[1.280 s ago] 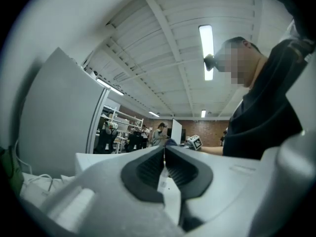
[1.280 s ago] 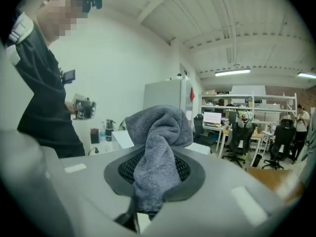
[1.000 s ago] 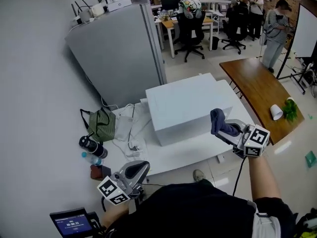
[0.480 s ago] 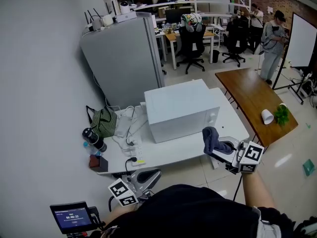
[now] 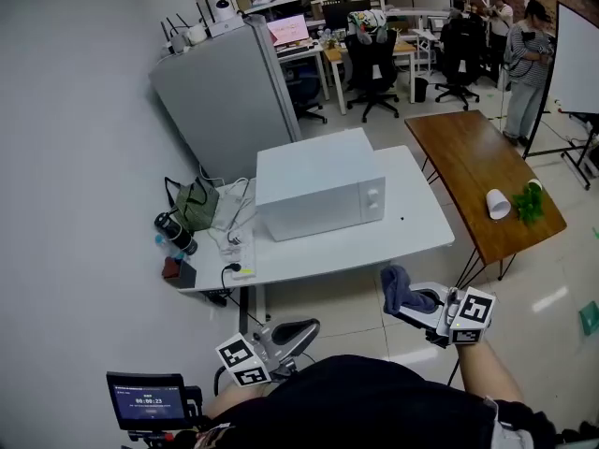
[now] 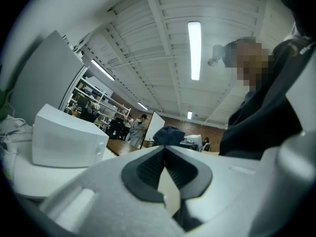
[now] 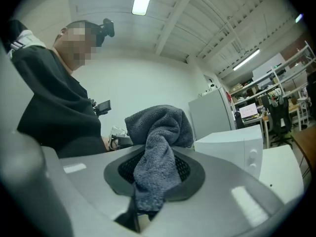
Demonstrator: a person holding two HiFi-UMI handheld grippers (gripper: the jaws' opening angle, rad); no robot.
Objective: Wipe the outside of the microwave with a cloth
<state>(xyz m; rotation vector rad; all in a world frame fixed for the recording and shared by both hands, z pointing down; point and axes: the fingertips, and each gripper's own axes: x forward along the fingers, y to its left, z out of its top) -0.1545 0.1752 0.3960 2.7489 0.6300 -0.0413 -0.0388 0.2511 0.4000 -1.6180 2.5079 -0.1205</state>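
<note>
The white microwave (image 5: pixel 318 195) stands on the white table (image 5: pixel 412 232) with its door and knobs toward me. My right gripper (image 5: pixel 408 303) is shut on a dark blue-grey cloth (image 5: pixel 398 286), held over the floor in front of the table and apart from the microwave. In the right gripper view the cloth (image 7: pixel 159 142) bulges out of the jaws, with the microwave (image 7: pixel 232 144) behind it to the right. My left gripper (image 5: pixel 301 328) hangs low by my body, shut and holding nothing. In the left gripper view the microwave (image 6: pixel 64 138) sits off to the left.
A grey refrigerator (image 5: pixel 225 92) stands behind the table. Cables, a green bag (image 5: pixel 195 206) and a dark bottle (image 5: pixel 174 232) lie on the table's left end. A brown wooden table (image 5: pixel 477 176) with a tipped cup is at right. People and office chairs are farther back.
I have backed away from the table. Both grippers have come off it and now sit over the floor, the right one still gripping the cloth. The microwave looks smaller and farther.
</note>
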